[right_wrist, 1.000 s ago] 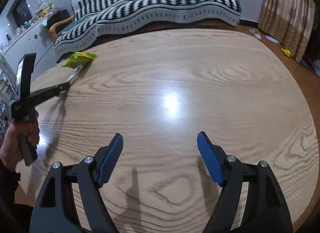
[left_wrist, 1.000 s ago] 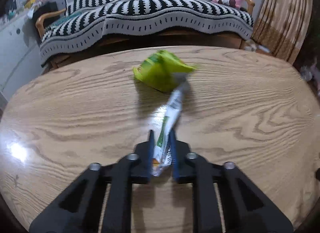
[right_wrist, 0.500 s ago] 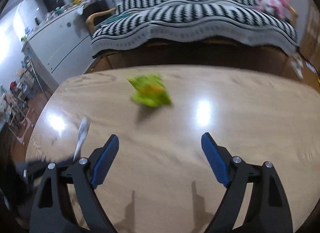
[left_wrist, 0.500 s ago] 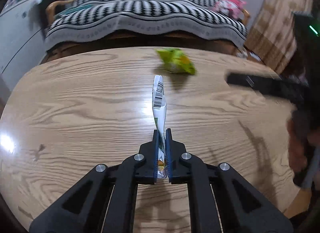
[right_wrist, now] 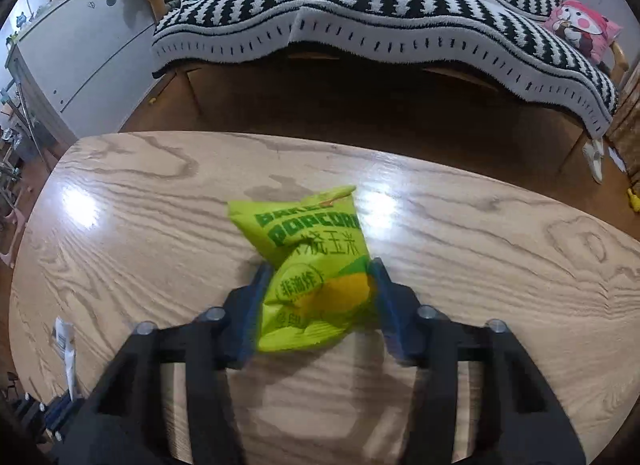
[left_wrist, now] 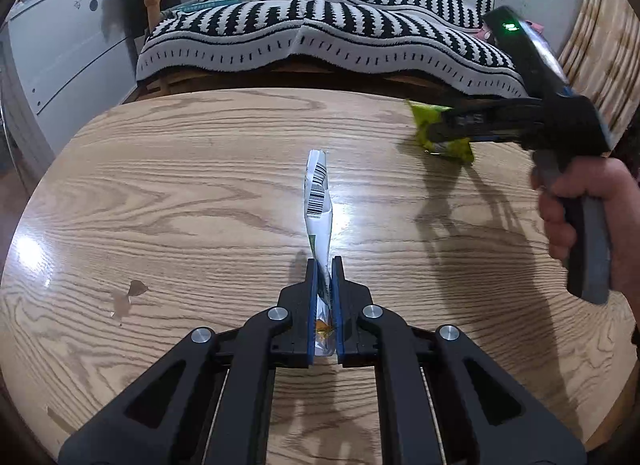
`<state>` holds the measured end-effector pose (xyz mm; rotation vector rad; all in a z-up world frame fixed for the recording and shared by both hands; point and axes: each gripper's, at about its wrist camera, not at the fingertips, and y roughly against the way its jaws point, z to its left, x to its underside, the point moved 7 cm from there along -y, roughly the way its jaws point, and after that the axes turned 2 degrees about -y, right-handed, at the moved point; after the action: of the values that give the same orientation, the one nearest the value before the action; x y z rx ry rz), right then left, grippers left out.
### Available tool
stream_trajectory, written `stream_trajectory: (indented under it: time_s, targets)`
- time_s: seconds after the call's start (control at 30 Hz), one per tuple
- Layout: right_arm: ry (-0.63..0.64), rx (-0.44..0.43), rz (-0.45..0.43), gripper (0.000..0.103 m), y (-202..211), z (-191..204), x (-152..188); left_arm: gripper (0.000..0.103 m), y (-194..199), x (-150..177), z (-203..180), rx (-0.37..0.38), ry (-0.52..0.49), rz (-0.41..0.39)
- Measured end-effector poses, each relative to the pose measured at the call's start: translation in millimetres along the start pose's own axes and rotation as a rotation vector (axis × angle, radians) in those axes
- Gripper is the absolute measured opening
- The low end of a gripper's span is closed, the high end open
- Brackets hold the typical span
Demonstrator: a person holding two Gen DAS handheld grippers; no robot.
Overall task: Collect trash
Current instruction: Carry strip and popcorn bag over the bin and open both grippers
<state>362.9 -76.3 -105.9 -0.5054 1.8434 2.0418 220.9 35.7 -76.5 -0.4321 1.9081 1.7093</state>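
A flattened white wrapper (left_wrist: 318, 193) with a barcode stands up out of my left gripper (left_wrist: 324, 265), which is shut on its lower end above the wooden table (left_wrist: 160, 185). A lime-green popcorn bag (right_wrist: 316, 261) lies near the table's far edge. My right gripper (right_wrist: 320, 267) straddles it, jaws closing, and both blue pads touch the bag's crumpled sides. In the left wrist view that bag (left_wrist: 424, 121) sits at the far right, with the right gripper (left_wrist: 440, 129) and the hand holding it reaching in from the right. The right wrist view catches the white wrapper (right_wrist: 66, 345) low at the left.
A sofa under a black-and-white striped blanket (left_wrist: 320, 37) stands just beyond the table's far edge. A white cabinet (left_wrist: 60, 49) lines the left wall and a curtain (left_wrist: 604, 45) hangs at the right. A small brown stain (left_wrist: 128, 297) marks the tabletop at the left.
My right gripper swept across the table to the green bag and its jaws narrowed around it. My left gripper drew away from the bag, still shut on the white wrapper.
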Motion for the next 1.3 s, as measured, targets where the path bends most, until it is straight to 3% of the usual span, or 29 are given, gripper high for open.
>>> stream_trajectory:
  time_s: [0.13,0.2,0.3,0.43,0.63,0.77,0.83,0.97,1.13,1.3]
  targets:
    - [0.065,0.010,-0.037,0.045,37.8,-1.4,26.5,0.006,7.5,-1.5,-12.6,0.004,-0.011,-0.010]
    - [0.058,-0.007,-0.046,0.045,61.9,-11.3,44.7,0.006,15.8,-1.6,-33.1,0.010,-0.066,-0.028]
    - [0.077,0.041,-0.082,0.046,110.7,-37.8,85.4,0.006,29.4,-2.1,-59.9,0.047,-0.109,-0.051]
    - [0.004,0.086,-0.111,0.046,174.8,-100.8,155.7,0.006,44.6,0.3,-105.6,0.107,-0.143,-0.063]
    - [-0.205,0.208,-0.170,0.046,258.4,-229.4,265.7,0.006,68.8,28.3,-226.0,0.241,-0.311,-0.062]
    - [-0.381,0.327,-0.201,0.046,303.6,-322.9,339.5,0.006,85.0,59.7,-336.5,0.410,-0.437,-0.032]
    - [-0.473,0.387,-0.211,0.046,325.7,-370.3,378.0,0.006,91.3,76.3,-381.7,0.455,-0.498,-0.030]
    - [-0.654,0.413,-0.221,0.046,357.1,-444.9,450.9,0.006,110.9,119.3,-483.3,0.553,-0.630,-0.032]
    - [-0.818,0.436,-0.181,0.046,372.7,-517.5,533.3,0.006,126.4,167.5,-579.2,0.658,-0.705,-0.017]
    - [-0.951,0.409,-0.110,0.046,367.4,-566.2,593.0,0.006,127.6,206.6,-645.8,0.714,-0.750,0.012]
